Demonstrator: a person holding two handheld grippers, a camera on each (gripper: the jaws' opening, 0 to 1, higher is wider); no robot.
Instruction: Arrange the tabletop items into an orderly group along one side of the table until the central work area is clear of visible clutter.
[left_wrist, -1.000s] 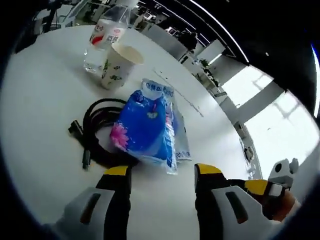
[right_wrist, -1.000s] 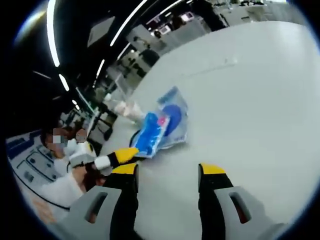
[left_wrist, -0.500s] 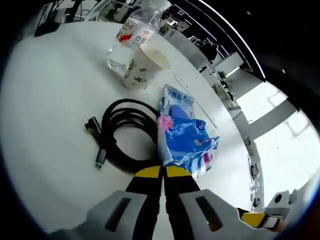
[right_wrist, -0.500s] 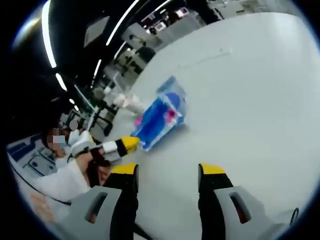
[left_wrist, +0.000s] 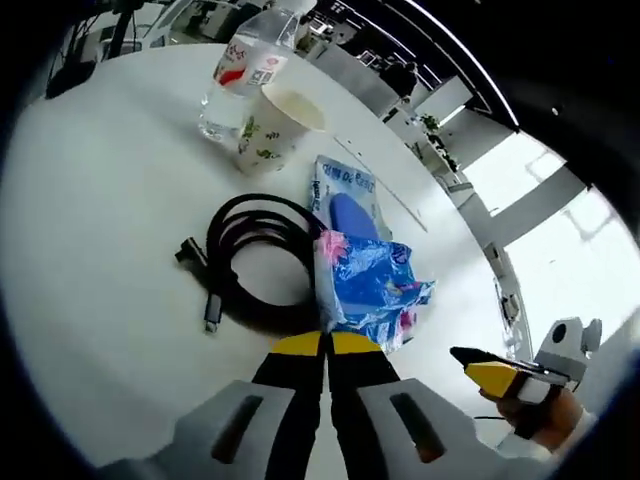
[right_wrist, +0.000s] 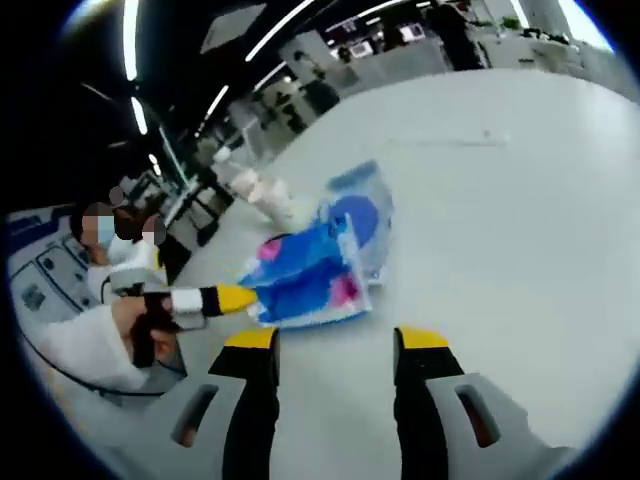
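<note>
My left gripper (left_wrist: 325, 343) is shut on the near edge of a crumpled blue plastic packet (left_wrist: 368, 282) with a pink flower print. The packet lies partly over a coiled black cable (left_wrist: 250, 262) and a flat blue-and-white packet (left_wrist: 343, 190). Beyond them stand a printed paper cup (left_wrist: 268, 130) and a clear water bottle (left_wrist: 240, 80), side by side. In the right gripper view, my right gripper (right_wrist: 335, 345) is open over bare table, just short of the blue packet (right_wrist: 305, 285). The left gripper (right_wrist: 232, 297) pinches that packet from the left. The right gripper (left_wrist: 497, 375) enters the left gripper view low on the right.
The white table (right_wrist: 520, 220) stretches wide and bare to the right of the packets. The person's sleeve and hand (right_wrist: 110, 335) sit at the left table edge. Office desks and chairs stand beyond the far edge.
The left gripper's jaws closed on the blue packet's edge and bunched it up off the flat packet. The right gripper has come nearer to the packet, its jaws unchanged.
</note>
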